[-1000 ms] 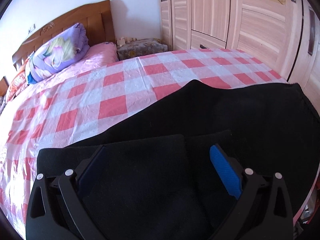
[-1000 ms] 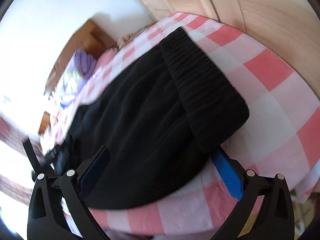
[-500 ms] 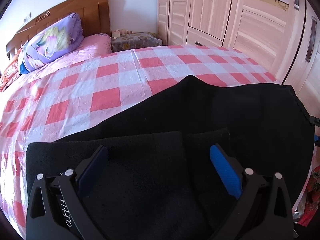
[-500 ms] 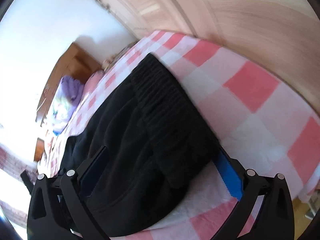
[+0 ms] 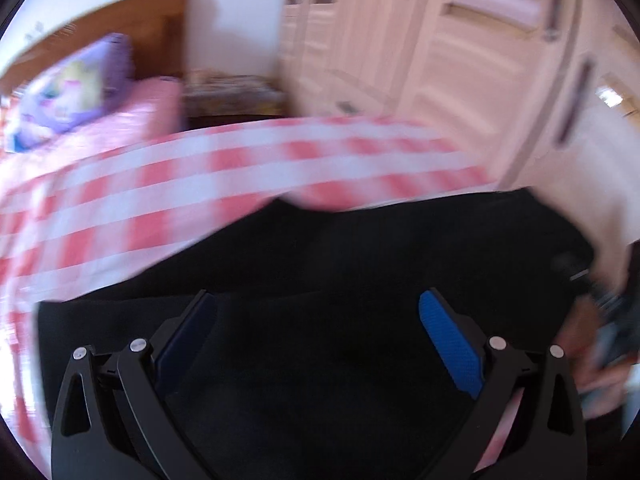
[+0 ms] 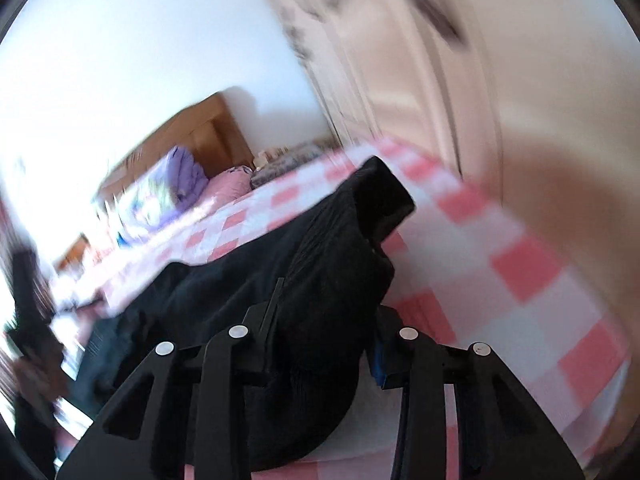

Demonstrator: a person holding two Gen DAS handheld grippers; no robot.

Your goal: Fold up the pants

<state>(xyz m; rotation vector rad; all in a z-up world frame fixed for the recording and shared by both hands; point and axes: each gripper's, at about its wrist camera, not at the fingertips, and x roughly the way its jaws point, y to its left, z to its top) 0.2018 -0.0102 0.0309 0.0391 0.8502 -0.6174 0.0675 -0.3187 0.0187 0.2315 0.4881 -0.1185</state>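
Black pants [image 5: 340, 264] lie across the near part of a bed with a pink and white checked sheet [image 5: 240, 168]. My left gripper [image 5: 318, 320] is open, its blue-padded fingers [image 5: 448, 340] spread over the folded black cloth near the bed's front edge. In the right wrist view my right gripper [image 6: 326, 320] is shut on the ribbed waistband end of the pants [image 6: 340, 248] and lifts it off the sheet [image 6: 500, 264]. The waistband's far corner [image 6: 384, 196] sticks up. Both views are blurred by motion.
A purple pillow [image 5: 76, 88] and wooden headboard [image 5: 120, 20] are at the far left of the bed. A tall wooden wardrobe [image 5: 460, 40] stands along the right side. A small nightstand [image 5: 232, 92] sits between bed and wardrobe.
My right gripper has closed on the waistband end and raised it, bunching the cloth. My left gripper has stayed open over the pants while its view swung.
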